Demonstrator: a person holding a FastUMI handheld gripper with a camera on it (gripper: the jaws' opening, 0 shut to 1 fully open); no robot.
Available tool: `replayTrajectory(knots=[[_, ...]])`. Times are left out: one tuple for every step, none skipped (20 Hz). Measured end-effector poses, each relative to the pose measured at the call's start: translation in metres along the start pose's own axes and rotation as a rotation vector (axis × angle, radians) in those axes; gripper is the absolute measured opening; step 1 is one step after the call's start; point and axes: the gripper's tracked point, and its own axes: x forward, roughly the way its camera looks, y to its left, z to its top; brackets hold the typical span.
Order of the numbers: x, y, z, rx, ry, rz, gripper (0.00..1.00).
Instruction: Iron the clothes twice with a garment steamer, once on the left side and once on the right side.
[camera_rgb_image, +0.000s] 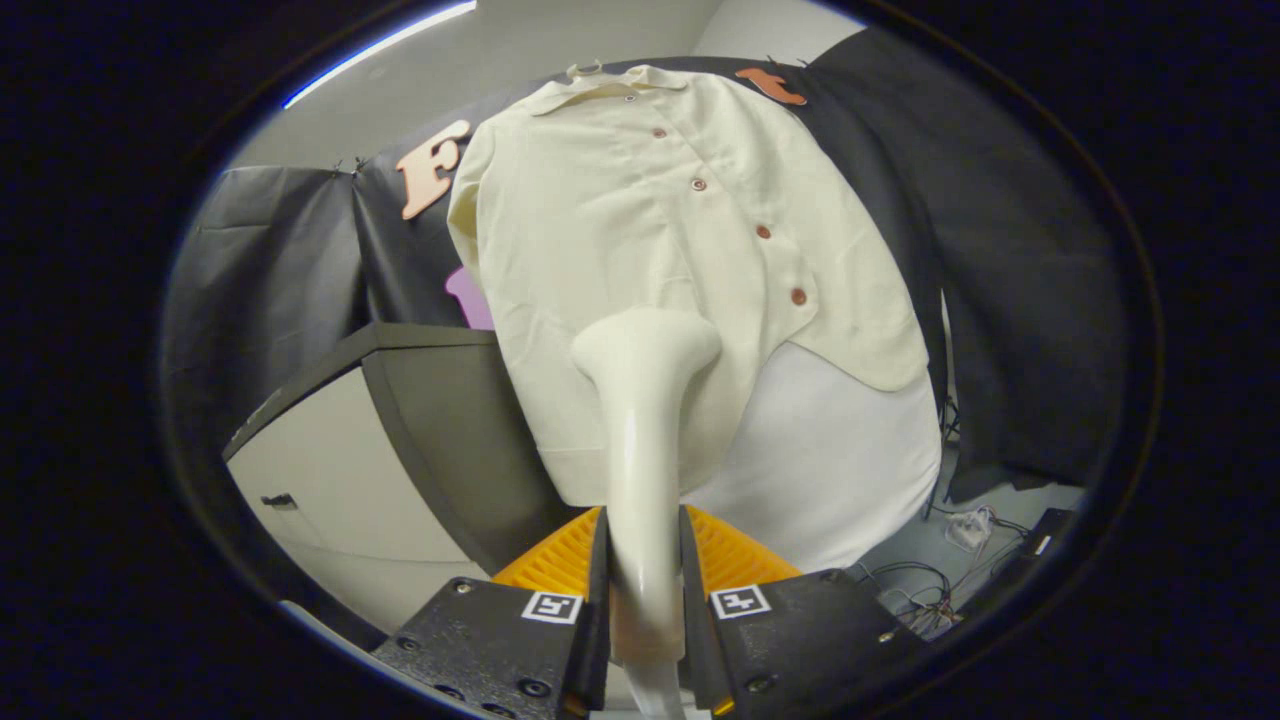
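So, gripper (645, 560) clamped on the garment steamer (642, 420), both fingers pressing its handle.

Steamer head sits against the lower front of the cream button-up shirt (620, 220), just left of the button row, shirt hanging on a white board (850, 450). Left of it stands a grey-topped cabinet (330, 470); cables (930, 590) lie on the floor to the right.

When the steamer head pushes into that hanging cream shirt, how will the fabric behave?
The shirt probably gives way: it hangs loose and looks thin. The white board behind it should limit swinging. The steamer, gripped between both fingers of the gripper, looks glossy, so it may twist.
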Motion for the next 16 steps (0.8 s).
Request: replayTrajectory(knots=[[-0.002, -0.002, -0.005, 0.004, 0.005, -0.001, 0.33], [-0.003, -0.003, -0.01, 0.014, 0.009, -0.002, 0.33], [-0.003, -0.004, -0.014, 0.028, 0.015, -0.002, 0.33], [-0.005, -0.003, -0.02, 0.039, 0.025, -0.001, 0.33], [-0.007, -0.003, -0.026, 0.042, 0.031, 0.001, 0.33], [-0.01, -0.005, -0.031, 0.046, 0.04, 0.0, 0.33], [-0.01, -0.005, -0.034, 0.053, 0.048, -0.001, 0.33], [-0.012, -0.006, -0.037, 0.061, 0.055, -0.001, 0.33], [-0.016, -0.008, -0.042, 0.069, 0.063, -0.003, 0.33], [-0.02, -0.01, -0.045, 0.074, 0.07, -0.006, 0.33], [-0.025, -0.012, -0.047, 0.076, 0.078, -0.009, 0.33], [-0.03, -0.014, -0.047, 0.074, 0.082, -0.01, 0.33], [-0.035, -0.017, -0.046, 0.071, 0.082, -0.012, 0.33], [-0.038, -0.019, -0.042, 0.067, 0.078, -0.016, 0.33], [-0.043, -0.022, -0.038, 0.065, 0.074, -0.019, 0.33], [-0.046, -0.024, -0.031, 0.061, 0.069, -0.022, 0.33]])
